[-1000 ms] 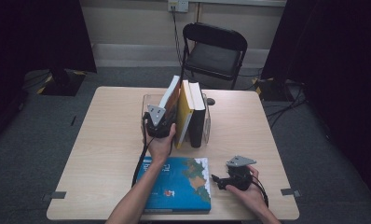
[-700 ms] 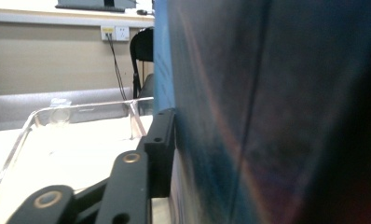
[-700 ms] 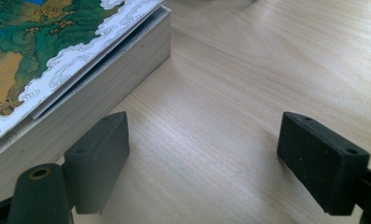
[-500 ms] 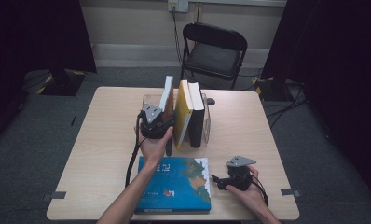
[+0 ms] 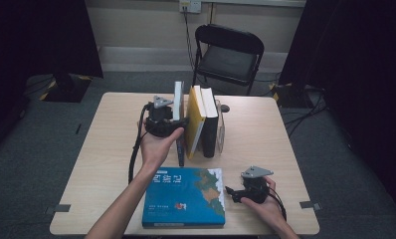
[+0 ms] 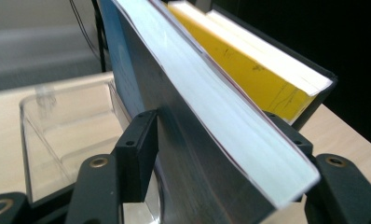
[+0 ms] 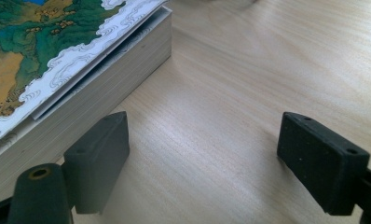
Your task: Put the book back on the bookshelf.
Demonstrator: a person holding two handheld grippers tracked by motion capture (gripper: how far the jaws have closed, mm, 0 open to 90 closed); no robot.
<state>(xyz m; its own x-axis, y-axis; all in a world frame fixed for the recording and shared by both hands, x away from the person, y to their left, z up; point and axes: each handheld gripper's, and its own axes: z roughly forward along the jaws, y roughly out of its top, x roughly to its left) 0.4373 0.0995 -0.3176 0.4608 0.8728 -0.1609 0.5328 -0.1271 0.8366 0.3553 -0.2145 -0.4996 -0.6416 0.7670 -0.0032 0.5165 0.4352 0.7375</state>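
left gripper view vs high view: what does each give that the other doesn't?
Left gripper view adds: close page edges of the thin book, standing between the fingers of the left gripper, whose jaws have just been opening; faint marks on the yellow book.
High view adds: the chair, and the right gripper resting on the table beside the flat map-cover book.
Both: thin book, yellow book, black book, clear box.
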